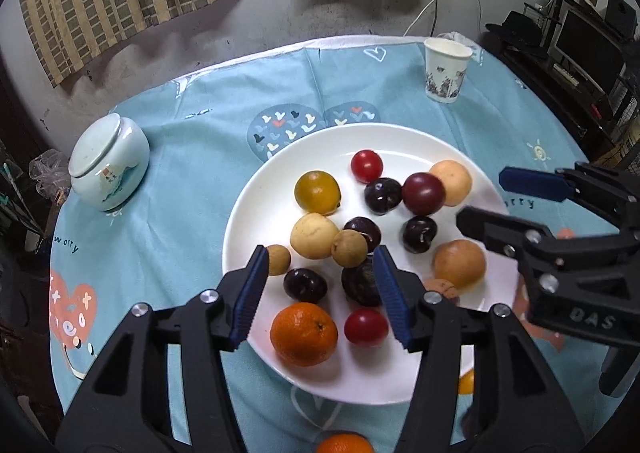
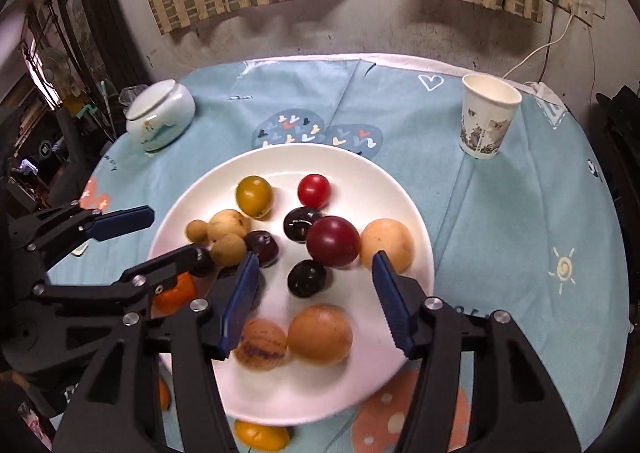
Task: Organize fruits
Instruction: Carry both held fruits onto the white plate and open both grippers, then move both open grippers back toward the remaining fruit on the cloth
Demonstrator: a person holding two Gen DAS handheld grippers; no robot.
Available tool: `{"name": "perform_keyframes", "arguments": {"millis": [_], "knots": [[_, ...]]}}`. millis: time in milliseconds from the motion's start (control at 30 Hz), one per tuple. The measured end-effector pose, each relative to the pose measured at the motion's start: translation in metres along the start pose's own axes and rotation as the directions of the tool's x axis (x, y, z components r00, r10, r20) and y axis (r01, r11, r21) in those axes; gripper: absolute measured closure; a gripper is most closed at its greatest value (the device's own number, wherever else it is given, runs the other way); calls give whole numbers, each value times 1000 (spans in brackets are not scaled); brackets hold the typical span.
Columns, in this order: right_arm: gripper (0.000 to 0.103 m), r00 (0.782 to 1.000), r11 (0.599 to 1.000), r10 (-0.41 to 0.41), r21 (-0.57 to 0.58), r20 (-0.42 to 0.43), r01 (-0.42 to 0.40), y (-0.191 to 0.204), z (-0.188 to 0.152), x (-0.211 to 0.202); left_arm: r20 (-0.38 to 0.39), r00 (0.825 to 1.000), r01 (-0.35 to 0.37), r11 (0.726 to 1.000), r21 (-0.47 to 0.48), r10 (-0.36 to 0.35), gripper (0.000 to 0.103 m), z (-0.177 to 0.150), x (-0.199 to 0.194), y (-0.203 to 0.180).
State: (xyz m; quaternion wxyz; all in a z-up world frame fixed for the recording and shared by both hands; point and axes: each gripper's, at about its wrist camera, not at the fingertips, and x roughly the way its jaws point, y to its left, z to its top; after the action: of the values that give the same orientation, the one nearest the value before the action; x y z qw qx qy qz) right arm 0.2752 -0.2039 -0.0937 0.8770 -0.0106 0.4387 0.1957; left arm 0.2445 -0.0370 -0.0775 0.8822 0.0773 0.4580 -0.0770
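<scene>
Both sets of fingers [image 1: 320, 293] [image 2: 316, 301] gape empty above the crowded plate [image 1: 400, 141]; bare tablecloth [image 1: 180, 173] rings its rim.

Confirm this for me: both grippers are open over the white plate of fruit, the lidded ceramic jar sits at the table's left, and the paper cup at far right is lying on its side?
Not quite. The paper cup stands upright, mouth up, as the right wrist view shows. The rest holds: left gripper and right gripper are open over the white plate, and the lidded ceramic jar sits at the left.
</scene>
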Motion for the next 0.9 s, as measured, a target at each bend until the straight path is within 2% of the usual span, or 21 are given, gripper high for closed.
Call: {"name": "perform_keyframes", "arguments": {"millis": [100,267,367,467,567,667,767,900], "knots": [[44,1000,1000,10,-14,11,-10,7,-13,-27,33,999,7,1000,5,-7,47,-3,-22,-2],[44,1000,1000,22,-12,2,-22,21,-55,-66,86,996,15,1000,17,-17,44,-15,-63,-5],[44,1000,1000,8,-3,-27,-8,31,-91,-81,126,992,23,1000,8,-24,39,-33,-91,0],[44,998,1000,0,25,-70,2,40,-129,-87,139,990,6,1000,-19,-3,35,-67,-114,17],[44,993,997,-27,67,-112,34,47,-164,-83,98,995,-12,998,-60,17,35,-104,-122,36],[44,988,993,-44,98,-145,58,48,-182,-71,38,999,-28,995,-96,32,35,-135,-121,52],[44,986,992,-51,103,-156,68,51,-185,-58,-24,999,-39,991,-127,36,35,-164,-119,61],[45,985,994,-38,96,-166,55,57,-179,-44,-57,998,-21,991,-130,14,35,-190,-121,63]]}}
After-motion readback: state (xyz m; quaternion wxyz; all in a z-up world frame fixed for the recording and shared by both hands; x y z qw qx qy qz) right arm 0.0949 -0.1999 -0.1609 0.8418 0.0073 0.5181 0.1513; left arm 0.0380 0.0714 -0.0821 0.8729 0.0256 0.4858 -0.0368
